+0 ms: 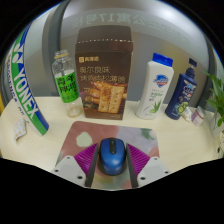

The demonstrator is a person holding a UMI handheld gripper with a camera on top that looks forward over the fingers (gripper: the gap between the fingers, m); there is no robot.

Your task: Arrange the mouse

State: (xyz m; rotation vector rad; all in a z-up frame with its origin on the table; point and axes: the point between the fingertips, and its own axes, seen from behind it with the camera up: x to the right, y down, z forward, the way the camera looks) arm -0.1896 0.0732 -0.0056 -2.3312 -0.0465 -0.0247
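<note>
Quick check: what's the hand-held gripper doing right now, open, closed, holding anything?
Hand-held gripper: the blue mouse sits between its pink pads on a silver mat; whether the pads press on it cannot be told.
</note>
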